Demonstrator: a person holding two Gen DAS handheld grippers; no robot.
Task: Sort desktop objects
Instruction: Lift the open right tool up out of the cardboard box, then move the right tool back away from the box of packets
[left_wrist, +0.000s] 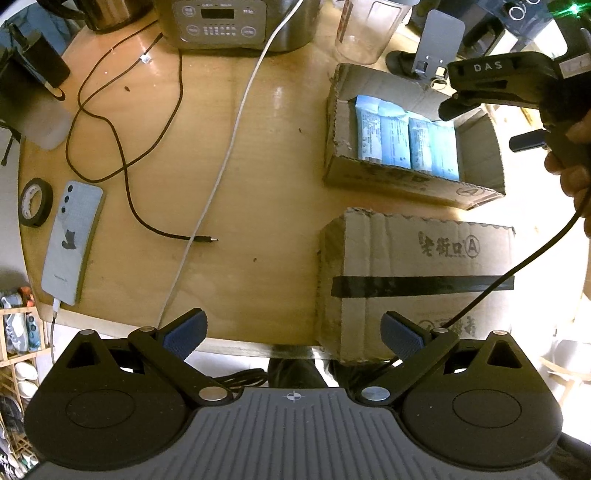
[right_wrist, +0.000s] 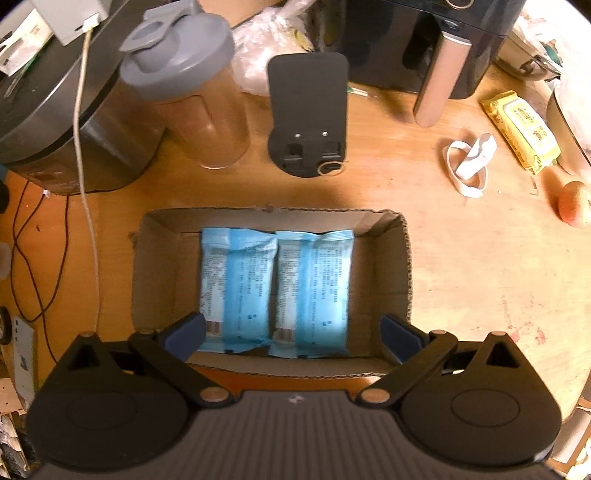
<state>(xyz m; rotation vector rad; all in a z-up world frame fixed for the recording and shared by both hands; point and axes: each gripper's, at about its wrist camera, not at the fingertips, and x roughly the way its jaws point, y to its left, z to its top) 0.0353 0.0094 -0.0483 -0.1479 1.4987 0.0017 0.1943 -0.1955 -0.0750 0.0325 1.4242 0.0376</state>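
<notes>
Hovering over the open box (right_wrist: 391, 258), the right tool (right_wrist: 291, 334) gapes empty above two blue packets (right_wrist: 275, 284) inside. Left tool (left_wrist: 293, 332) gapes too. Next: fetch another item off the surface (left_wrist: 251, 206).

Two cardboard boxes sit on the counter (left_wrist: 258, 177): one open box (left_wrist: 476, 173) and one closed box (left_wrist: 417, 258) sealed with a single strip of black tape (left_wrist: 421, 286). The open box holds two blue packets, a left packet (right_wrist: 236, 284) and a right packet (right_wrist: 314, 288), lying side by side. There is one phone (left_wrist: 70, 240), one roll of black tape (left_wrist: 35, 201), one black cable (left_wrist: 122, 147) and one white cable (left_wrist: 229, 136). One cooker (left_wrist: 229, 22) stands at the far edge, with one clear shaker bottle (right_wrist: 195, 96) and one black stand (right_wrist: 308, 110) nearby. One yellow wipes pack (right_wrist: 521, 129), one white strap (right_wrist: 469, 162) and one round fruit (right_wrist: 574, 203) lie to the right.
</notes>
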